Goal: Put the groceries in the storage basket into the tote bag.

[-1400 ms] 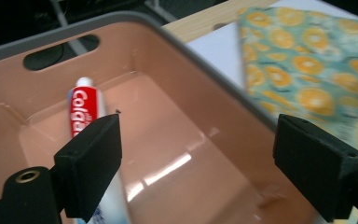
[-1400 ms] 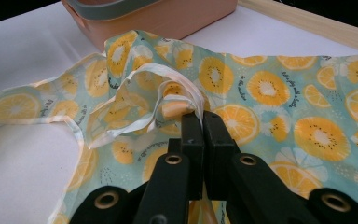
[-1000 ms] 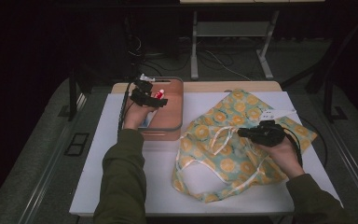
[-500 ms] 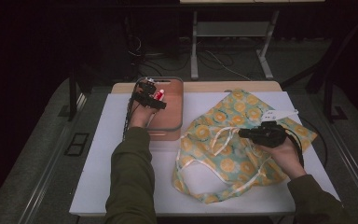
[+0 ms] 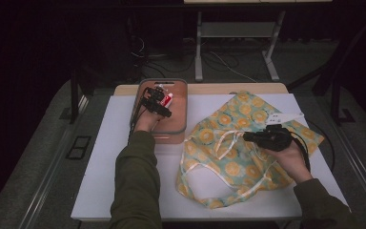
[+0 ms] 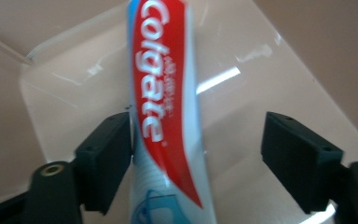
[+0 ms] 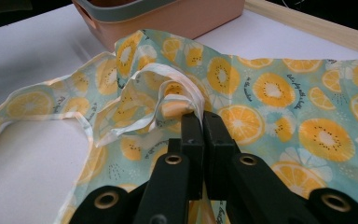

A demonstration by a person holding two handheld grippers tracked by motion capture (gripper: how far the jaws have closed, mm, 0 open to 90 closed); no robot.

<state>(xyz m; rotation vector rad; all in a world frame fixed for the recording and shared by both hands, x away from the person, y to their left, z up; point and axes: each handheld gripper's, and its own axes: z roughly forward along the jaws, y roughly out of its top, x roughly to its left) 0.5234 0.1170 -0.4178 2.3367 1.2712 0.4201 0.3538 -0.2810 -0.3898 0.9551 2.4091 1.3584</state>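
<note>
A red-and-white Colgate toothpaste tube [image 5: 168,99] [image 6: 168,93] lies in a pink bin [image 5: 183,109] at the back of the table. My left gripper [image 5: 159,94] [image 6: 198,140] reaches down into the bin, open, with the tube between its jaws and against the left one. A teal cloth bag printed with orange slices [image 5: 228,143] [image 7: 279,93] lies flat to the right. My right gripper [image 5: 246,137] [image 7: 200,116] rests on it, shut on a bunched fold of the bag's fabric and its white strap [image 7: 177,77].
The bin and bag sit on a white board [image 5: 105,157] with a wooden strip [image 5: 209,88] along its back edge. A white tag [image 5: 282,117] lies at the bag's far right corner. The bin's side [image 7: 168,18] stands just beyond the bag.
My left gripper has moved forward, deeper into the bin and onto the toothpaste tube. The right gripper and the bag have stayed where they were.
</note>
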